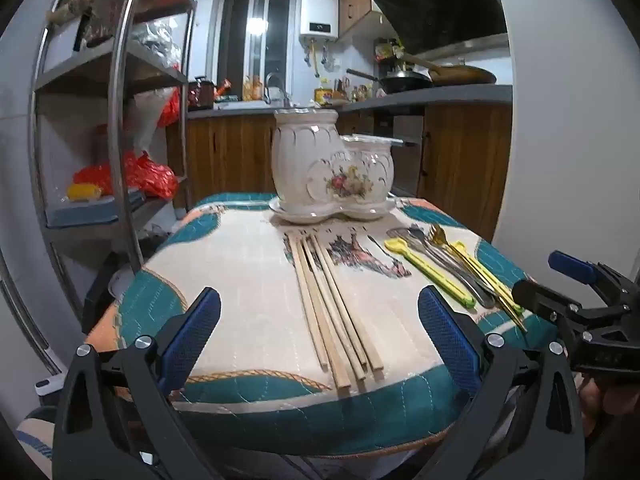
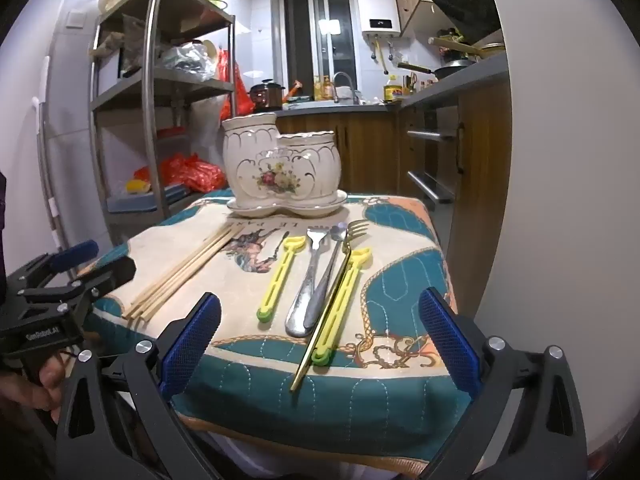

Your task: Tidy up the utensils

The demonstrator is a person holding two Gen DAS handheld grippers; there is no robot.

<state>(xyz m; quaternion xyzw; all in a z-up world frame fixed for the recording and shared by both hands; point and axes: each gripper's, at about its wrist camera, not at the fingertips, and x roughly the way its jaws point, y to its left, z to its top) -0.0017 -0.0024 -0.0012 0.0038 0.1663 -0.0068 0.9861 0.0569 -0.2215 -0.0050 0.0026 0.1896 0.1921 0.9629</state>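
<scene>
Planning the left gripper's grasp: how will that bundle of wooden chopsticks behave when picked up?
The chopsticks look thin, stiff and probably light. They lie loose side by side, so a pinch may catch only some. Their near ends overhang the cushioned mat, so nudged ones could slip off.

Home kitchen. Wood-fronted cabinets [image 2: 368, 148] carry a grey countertop [image 1: 424, 94] with a sink faucet [image 2: 344, 80], a wok [image 1: 404, 80] beneath a range hood [image 1: 440, 4], and a wall-mounted water heater [image 2: 378, 10]. A metal storage rack [image 2: 160, 80] holds bags and household goods.
</scene>
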